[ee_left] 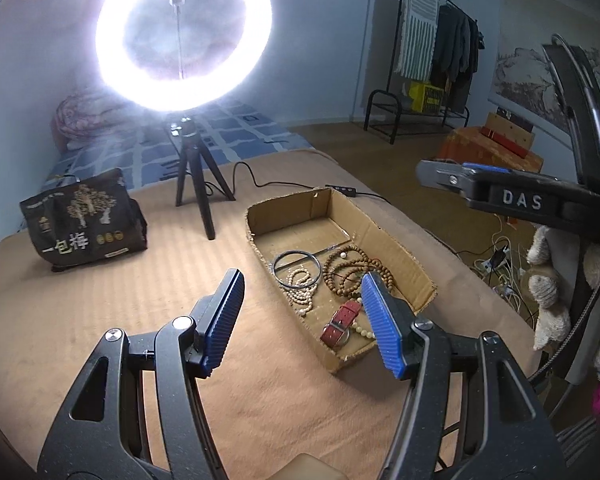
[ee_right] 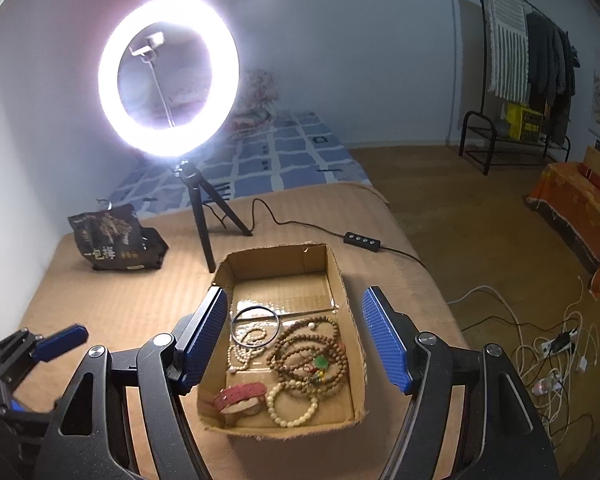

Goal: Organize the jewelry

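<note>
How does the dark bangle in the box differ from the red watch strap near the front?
The dark bangle is a thin, plain black ring lying flat mid-box; the red watch strap is a wide, perforated band curled at the near end. The bangle overlaps pale beads; the strap lies beside a cream bracelet. Both sit in the cardboard box, ungripped.

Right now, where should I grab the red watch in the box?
Grab the red watch by its strap, which arches up near the cardboard box's front left corner. Come from straight above with the right gripper, fingers across the band.
</note>
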`<state>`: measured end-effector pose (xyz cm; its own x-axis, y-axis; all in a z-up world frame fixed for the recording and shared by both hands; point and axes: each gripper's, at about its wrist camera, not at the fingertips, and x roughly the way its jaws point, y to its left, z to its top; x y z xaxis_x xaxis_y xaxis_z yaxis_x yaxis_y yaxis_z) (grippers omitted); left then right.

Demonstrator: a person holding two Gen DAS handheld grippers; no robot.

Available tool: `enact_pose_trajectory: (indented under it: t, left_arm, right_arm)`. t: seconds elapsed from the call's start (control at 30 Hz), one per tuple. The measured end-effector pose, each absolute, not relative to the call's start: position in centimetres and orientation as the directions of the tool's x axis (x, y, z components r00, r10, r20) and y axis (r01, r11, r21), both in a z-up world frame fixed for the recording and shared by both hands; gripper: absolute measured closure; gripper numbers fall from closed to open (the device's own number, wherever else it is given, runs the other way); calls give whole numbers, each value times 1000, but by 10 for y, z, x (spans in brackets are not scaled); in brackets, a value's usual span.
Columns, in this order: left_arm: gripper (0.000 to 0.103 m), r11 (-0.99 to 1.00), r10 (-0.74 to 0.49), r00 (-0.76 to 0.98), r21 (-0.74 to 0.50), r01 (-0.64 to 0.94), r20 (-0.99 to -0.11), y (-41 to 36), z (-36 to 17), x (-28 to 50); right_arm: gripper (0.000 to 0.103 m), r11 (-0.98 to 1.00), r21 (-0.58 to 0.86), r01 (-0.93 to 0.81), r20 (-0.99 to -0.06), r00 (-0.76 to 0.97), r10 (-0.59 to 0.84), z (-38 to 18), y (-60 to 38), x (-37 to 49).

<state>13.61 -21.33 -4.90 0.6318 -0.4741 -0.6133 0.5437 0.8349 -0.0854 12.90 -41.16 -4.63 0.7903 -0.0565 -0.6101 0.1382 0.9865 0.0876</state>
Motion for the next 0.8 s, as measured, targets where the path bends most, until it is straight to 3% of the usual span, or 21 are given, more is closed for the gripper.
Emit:
enact_pose_trajectory:
  t: [0.13,0.2,0.47,0.73,0.8]
  left_arm:
    - [40,838,-475,648,-81,540,-596,-197,-39,121]
    - [33,838,-473,653,-74,540,-591,-193,-35,115]
    - [19,847,-461,679,-56,528,-572,-173,-27,89]
    - [15,846,-425,700,23,532,-574,-169,-27,74]
    - [6,850,-415,708,34,525,-571,-168,-27,71]
  right_arm:
    - [29,988,54,147,-598,797,-86,-39,-402,110]
    - [24,987,48,153,-585,805,-97,-35,-396,100]
    - [23,987,-20,158,-536,832,-144,-25,-368,71]
    - [21,985,-15,173,-504,850,-157,-29,-354,54]
    - [21,985,-16,170,-501,851,-155,-30,-352,53]
